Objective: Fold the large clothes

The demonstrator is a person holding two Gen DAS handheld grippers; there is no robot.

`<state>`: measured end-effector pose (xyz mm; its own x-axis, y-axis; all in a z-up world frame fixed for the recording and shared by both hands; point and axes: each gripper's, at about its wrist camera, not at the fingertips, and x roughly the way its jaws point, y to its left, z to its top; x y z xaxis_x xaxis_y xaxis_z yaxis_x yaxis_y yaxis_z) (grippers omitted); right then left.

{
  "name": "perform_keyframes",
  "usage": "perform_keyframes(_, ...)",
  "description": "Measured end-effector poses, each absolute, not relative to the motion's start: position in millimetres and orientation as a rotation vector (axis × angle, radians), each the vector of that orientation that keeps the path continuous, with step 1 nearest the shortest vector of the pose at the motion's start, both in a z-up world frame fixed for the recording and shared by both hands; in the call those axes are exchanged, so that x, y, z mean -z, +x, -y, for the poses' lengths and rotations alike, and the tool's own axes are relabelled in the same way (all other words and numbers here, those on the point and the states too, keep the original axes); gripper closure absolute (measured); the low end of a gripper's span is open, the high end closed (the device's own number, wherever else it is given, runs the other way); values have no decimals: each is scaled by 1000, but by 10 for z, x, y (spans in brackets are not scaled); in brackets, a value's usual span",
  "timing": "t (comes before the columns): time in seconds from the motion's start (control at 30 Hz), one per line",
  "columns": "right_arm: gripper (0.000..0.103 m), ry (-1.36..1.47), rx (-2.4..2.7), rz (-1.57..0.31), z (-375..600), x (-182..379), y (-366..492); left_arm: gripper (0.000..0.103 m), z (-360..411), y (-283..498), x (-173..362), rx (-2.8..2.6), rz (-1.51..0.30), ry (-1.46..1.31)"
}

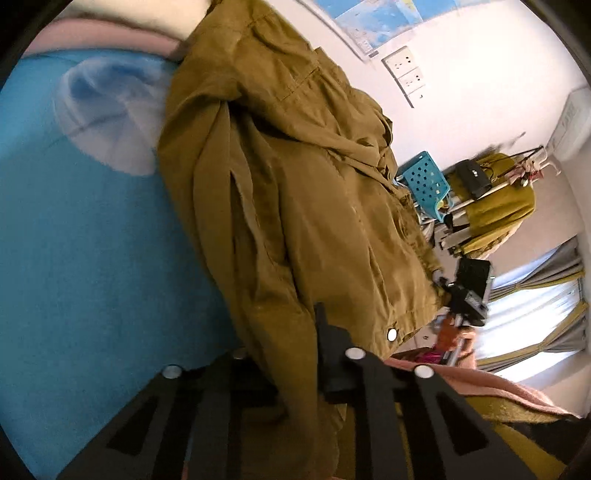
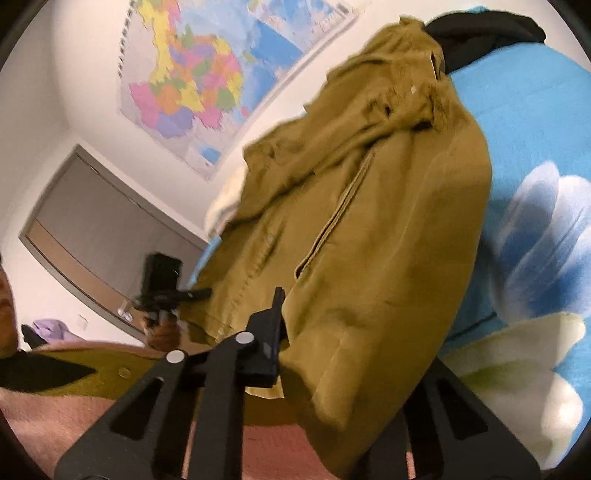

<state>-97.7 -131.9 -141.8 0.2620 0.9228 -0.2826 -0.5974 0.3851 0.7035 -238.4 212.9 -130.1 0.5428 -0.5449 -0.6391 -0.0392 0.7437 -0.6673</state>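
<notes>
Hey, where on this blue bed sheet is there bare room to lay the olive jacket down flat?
Bare sheet lies on the far side of the olive jacket from the room, bordered by the pink blanket. In the right wrist view the flower-print stretch is free up to the black garment. The near edge is crowded.

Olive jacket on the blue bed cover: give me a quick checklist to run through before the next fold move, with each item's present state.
1. Left gripper jaws closed on the olive jacket hem: ok.
2. Right gripper jaws closed on the jacket's edge: ok.
3. Jacket lying flat on the blue bed cover: not ok, bunched near the collar.
4. Sleeves tucked in: cannot tell.
5. Black garment clear of the jacket: not ok, it touches the collar end.
</notes>
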Motion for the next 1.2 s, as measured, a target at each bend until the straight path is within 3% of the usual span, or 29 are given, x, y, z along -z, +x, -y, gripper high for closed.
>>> perform_keyframes(0.3,94,437,-1138,-440,1526,581,-1572,95,-2252,-2806,497,374,-719,-604)
perform_keyframes(0.47,94,444,-1140,-370,1677,421,-1801,93,-2397,-3127,307,416,-579,-621)
perform_keyframes(0.73,94,487,-1122,-422,1569,498,-1619,93,-2547,-2820,536,399,-661,-737)
perform_keyframes(1.2,94,543,-1059,-405,1505,-74,-853,91,-2670,-2106,-100,368,-677,-633)
